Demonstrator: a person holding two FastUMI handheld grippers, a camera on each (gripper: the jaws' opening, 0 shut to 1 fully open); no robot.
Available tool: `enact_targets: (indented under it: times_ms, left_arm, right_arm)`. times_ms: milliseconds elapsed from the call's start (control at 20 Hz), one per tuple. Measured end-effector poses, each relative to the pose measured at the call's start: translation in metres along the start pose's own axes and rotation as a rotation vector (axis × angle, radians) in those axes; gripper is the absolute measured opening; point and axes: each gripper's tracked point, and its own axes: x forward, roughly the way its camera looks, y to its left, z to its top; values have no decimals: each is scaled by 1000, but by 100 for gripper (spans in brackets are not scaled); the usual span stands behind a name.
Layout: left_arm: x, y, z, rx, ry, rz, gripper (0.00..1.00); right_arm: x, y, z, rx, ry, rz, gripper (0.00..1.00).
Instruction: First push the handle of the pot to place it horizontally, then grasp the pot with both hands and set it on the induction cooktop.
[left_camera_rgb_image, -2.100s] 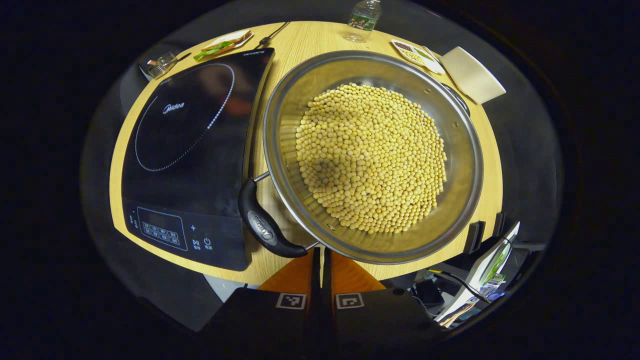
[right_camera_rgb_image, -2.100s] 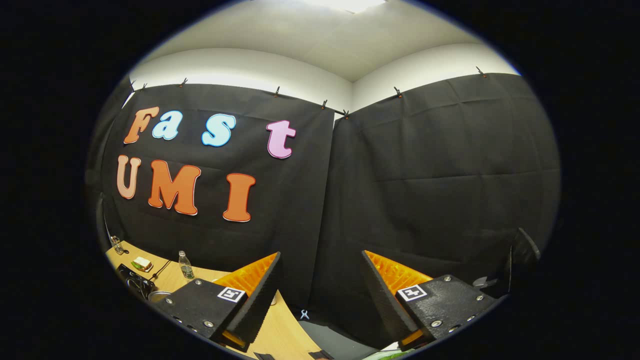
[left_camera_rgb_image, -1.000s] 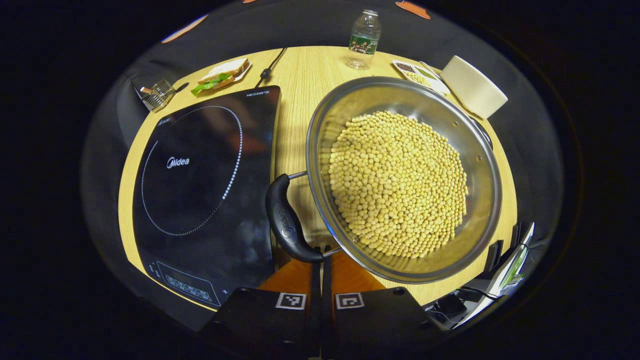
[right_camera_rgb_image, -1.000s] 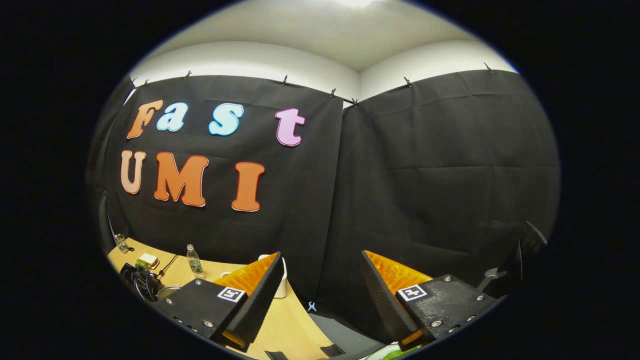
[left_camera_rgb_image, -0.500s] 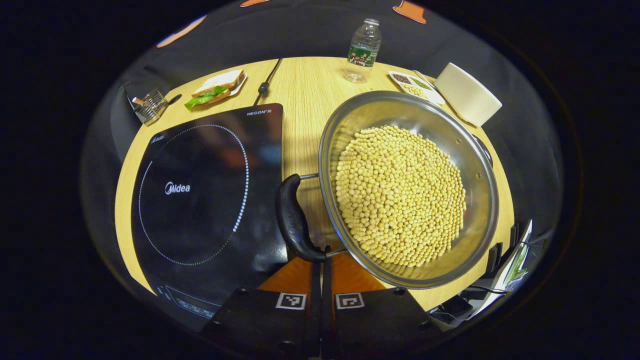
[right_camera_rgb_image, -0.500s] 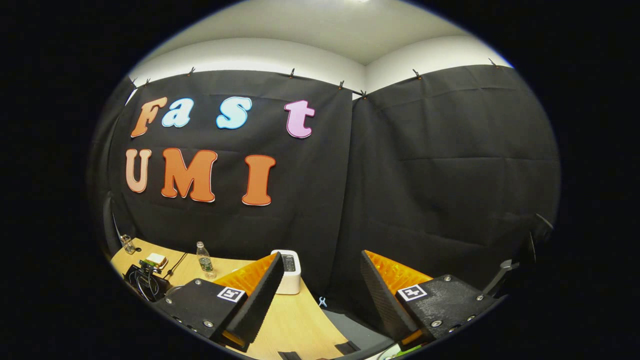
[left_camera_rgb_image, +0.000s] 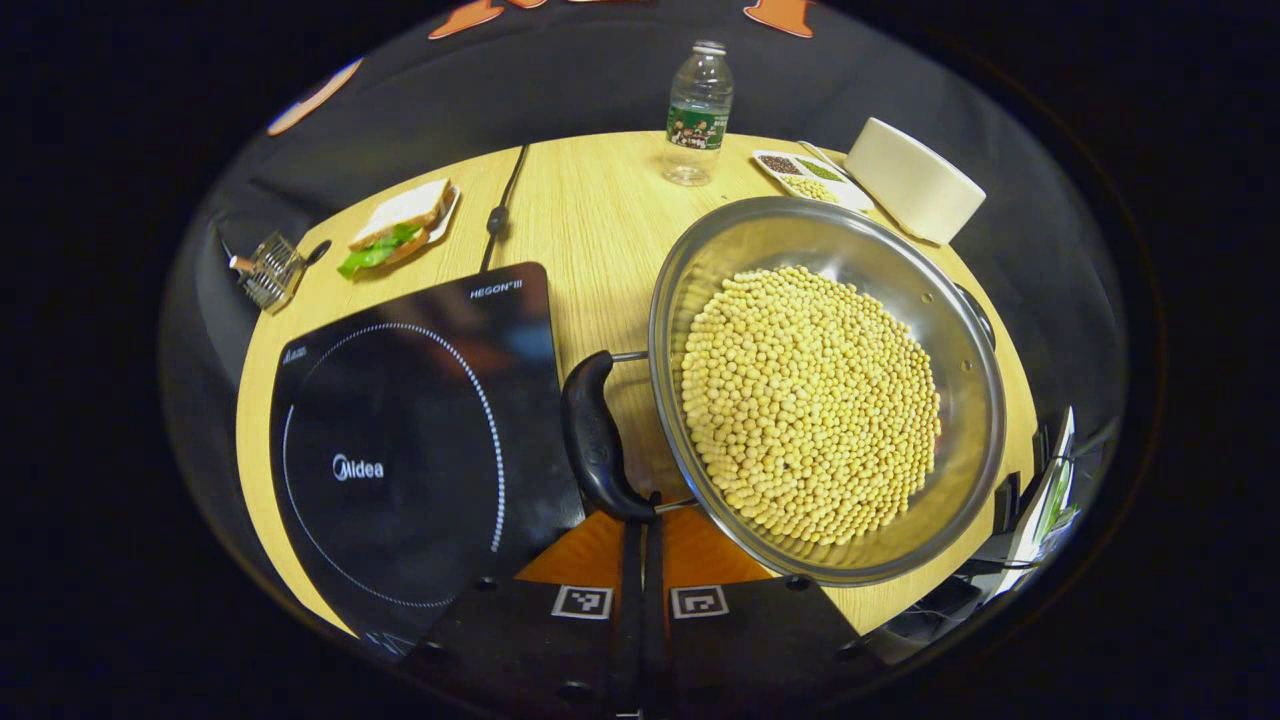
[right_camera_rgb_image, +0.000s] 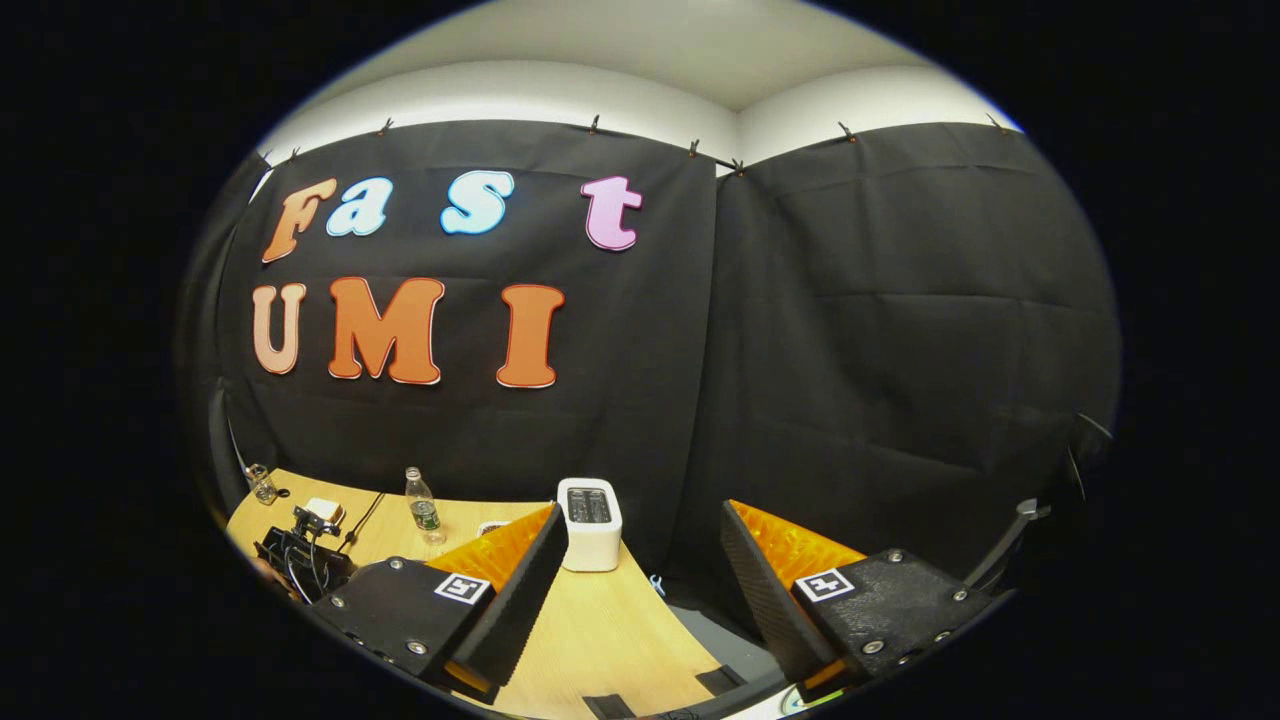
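We are pushing the pot handle (left_camera_rgb_image: 594, 440) with our closed left gripper (left_camera_rgb_image: 644, 528), the pot (left_camera_rgb_image: 960, 330) sitting on the table beside the induction cooktop (left_camera_rgb_image: 400, 440), while our right gripper (right_camera_rgb_image: 640, 560), gaping wide, is needing to descend for the two-handed grasp.

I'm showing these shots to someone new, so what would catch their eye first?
First, the steel pot heaped with soybeans, on the wooden table just ahead of the shut left gripper, whose tips sit at the pot's black handle. Next, the black induction cooktop beside it. The open right gripper faces the booth wall.
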Motion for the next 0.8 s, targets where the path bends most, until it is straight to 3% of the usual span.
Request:
enact_targets:
  times_ms: [450,600,800]
  left_arm:
    - [9,8,24,90,-22,-67,8]
    - [7,8,31,98,-39,-83,8]
    - [-16,6,31,58,-86,-66,9]
  right_arm:
    - [-23,0,-20,-36,98,-137,93]
    - [-28,3,-24,-19,121,-132,95]
    - [-22,2,-22,-9,107,-70,95]
